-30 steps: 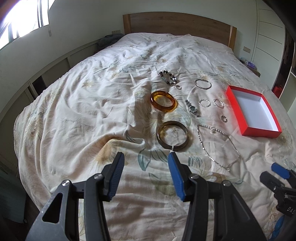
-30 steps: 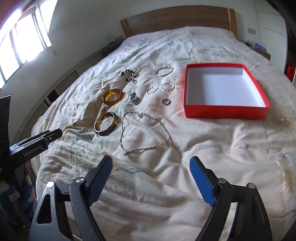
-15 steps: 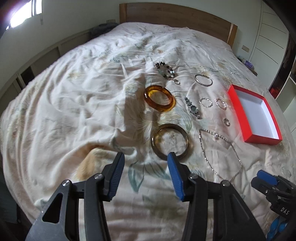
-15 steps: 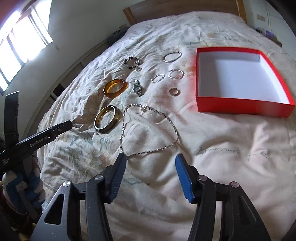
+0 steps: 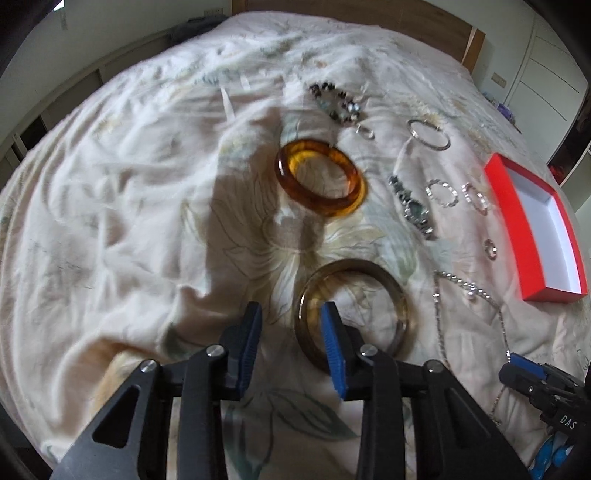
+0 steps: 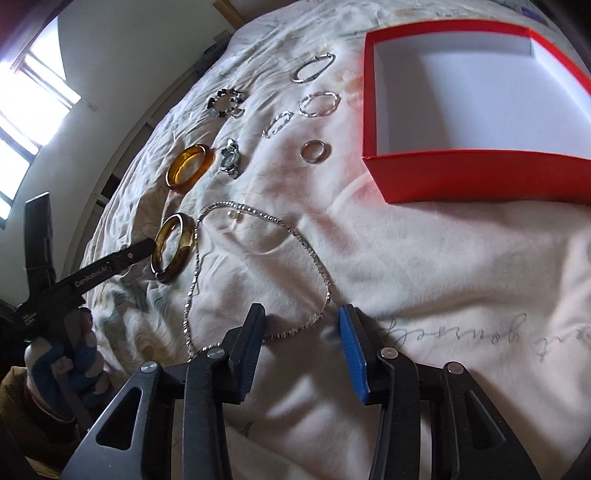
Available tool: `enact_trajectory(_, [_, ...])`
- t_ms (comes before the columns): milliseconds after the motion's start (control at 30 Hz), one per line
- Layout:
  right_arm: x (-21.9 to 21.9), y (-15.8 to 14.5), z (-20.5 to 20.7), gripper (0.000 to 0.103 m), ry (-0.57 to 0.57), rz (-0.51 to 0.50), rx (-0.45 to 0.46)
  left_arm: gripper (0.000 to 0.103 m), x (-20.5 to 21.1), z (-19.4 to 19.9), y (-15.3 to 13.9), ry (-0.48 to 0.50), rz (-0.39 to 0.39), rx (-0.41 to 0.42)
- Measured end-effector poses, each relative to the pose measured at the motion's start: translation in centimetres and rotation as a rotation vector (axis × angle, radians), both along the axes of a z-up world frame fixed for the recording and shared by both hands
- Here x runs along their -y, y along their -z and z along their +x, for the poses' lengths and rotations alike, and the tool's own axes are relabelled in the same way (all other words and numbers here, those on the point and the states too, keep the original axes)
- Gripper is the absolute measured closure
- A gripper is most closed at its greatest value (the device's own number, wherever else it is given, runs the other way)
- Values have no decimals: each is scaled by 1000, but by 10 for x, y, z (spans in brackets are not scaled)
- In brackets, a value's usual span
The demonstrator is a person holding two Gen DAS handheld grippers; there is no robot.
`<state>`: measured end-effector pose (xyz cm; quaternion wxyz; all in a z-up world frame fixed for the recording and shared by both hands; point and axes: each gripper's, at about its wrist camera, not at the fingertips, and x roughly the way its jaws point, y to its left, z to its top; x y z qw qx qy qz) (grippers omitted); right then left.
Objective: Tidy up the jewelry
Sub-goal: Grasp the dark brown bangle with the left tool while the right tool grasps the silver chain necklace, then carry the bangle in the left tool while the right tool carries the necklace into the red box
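Note:
Jewelry lies on the bed. My left gripper (image 5: 290,315) is open, its right finger over the near rim of a dark olive bangle (image 5: 391,291), which also shows in the right wrist view (image 6: 173,248). An amber bangle (image 5: 320,181) lies beyond it. My right gripper (image 6: 302,319) is open, straddling the near end of a silver chain necklace (image 6: 295,236). A watch (image 5: 413,210), a beaded bracelet (image 5: 334,103), several silver rings and hoops (image 6: 317,105) lie further off. An empty red box (image 6: 480,177) sits at the right.
The bed has a crumpled floral cover (image 5: 129,184). A wooden headboard (image 5: 424,18) and wall shelves (image 5: 74,85) stand behind. A window (image 6: 26,122) is on the left. The left tool and hand (image 6: 55,295) show in the right wrist view.
Both grippers moved forward and down toward the bed. The left has reached the olive bangle's near rim; the right has reached the necklace's near end. Both jaws narrowed slightly.

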<state>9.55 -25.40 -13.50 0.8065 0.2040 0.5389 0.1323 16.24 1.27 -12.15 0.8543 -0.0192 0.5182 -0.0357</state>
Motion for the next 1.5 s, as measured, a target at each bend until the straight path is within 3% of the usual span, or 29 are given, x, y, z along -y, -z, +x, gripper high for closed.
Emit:
enact_trajectory(200, [-3,2,13,63,-36,48,-4,74,-6,11,19,-10,-64,-59])
enact_trajectory(367, [-12,7,23,74,-71,70,-3,79,-5,18,26,2,-84,-82])
enact_trajectory(533, [-12,7,29,90,-81,78,-4,94,-4,21,27,5,-76,-74])
enact_trajectory(667, [-15,1,27,98,-94,52,12,95,1,20,23,10,-56,-56])
enact_trajectory(1100, [-32,-55,7,100,-142,28,120,95,-4,-7,-15,11,-34,26])
enact_trajectory(1500, [-45,-119,-31,100,-148,26,232,95,-27,-53,-71,1,-79,139])
